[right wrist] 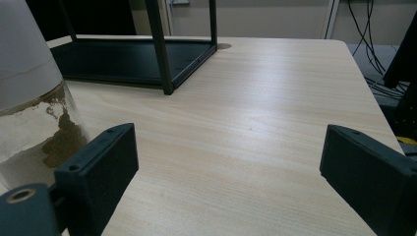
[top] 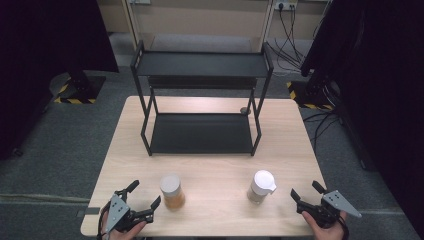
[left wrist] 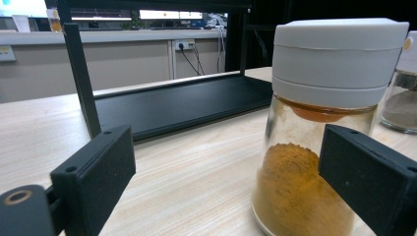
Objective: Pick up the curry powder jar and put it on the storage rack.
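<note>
At the lower left of the high view the left gripper rests with its jaws spread, just left of a spice jar of orange powder; in the left gripper view that jar stands upright beside the right-hand jaw, untouched; at the lower right the right gripper also gapes wide, near a white-lidded jar of pale powder; a black two-tier rack stands in the upper centre on the wooden table.
</note>
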Demonstrator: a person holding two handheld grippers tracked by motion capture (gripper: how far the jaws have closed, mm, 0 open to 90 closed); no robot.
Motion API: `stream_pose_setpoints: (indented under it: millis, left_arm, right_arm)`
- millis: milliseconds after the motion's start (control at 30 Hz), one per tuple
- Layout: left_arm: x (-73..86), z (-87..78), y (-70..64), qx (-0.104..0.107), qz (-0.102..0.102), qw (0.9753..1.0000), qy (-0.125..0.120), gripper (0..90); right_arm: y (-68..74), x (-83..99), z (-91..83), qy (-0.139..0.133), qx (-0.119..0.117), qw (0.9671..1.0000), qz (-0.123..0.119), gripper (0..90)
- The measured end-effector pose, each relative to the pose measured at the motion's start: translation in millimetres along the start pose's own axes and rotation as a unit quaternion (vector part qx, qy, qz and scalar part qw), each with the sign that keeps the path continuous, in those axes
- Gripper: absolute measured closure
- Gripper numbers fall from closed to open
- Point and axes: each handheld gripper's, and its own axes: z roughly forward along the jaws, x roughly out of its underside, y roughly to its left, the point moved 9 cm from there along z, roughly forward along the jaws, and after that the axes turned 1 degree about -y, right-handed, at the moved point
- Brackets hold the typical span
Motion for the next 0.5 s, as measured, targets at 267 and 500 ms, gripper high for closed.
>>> stream_pose_setpoints:
  millis: [267, 500]
  left_arm:
    - [-1.0, 0.6, -4.6, 0.026, -0.001, 0.9997, 0.0, 5.9]
    - [-6.7, 3.2, -13.6, 0.05, 0.008, 0.9987, -0.006, 6.1]
  right_arm:
    - [-0.7, -0.1, 0.2, 0.0, -0.004, 1.0, 0.001, 8.0]
    - [-0.5, -0.1, 0.4, 0.0, -0.004, 1.0, 0.0, 8.0]
